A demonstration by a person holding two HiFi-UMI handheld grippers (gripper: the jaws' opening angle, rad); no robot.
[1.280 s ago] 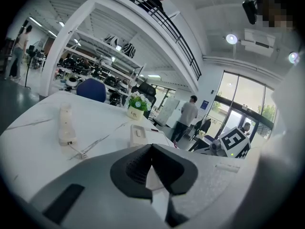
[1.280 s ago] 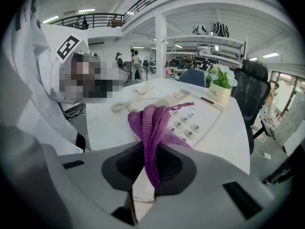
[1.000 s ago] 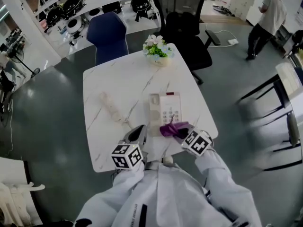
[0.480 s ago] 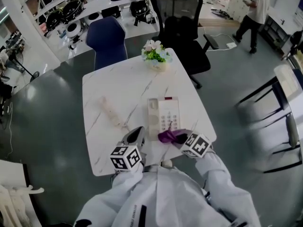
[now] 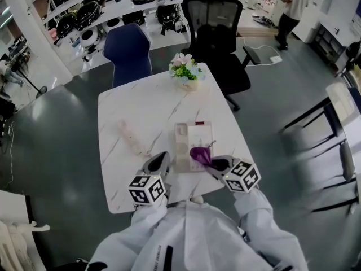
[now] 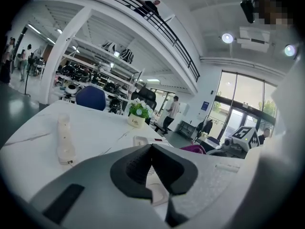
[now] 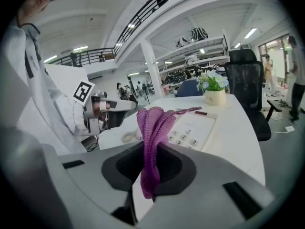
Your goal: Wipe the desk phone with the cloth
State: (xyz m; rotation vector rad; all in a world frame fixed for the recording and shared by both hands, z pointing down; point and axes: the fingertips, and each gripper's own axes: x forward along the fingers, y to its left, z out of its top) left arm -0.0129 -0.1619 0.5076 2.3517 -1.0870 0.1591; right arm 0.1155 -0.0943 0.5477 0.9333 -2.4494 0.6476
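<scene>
Two grippers near table front edge: right gripper pinches cloth over desk phone; left gripper jaws together, empty.

A white marble table stands on a grey floor. A flower pot sits near its far edge. A white bar-shaped object lies on its left half. Beyond the table are a blue chair and a black chair. A person stands far off at the right.
</scene>
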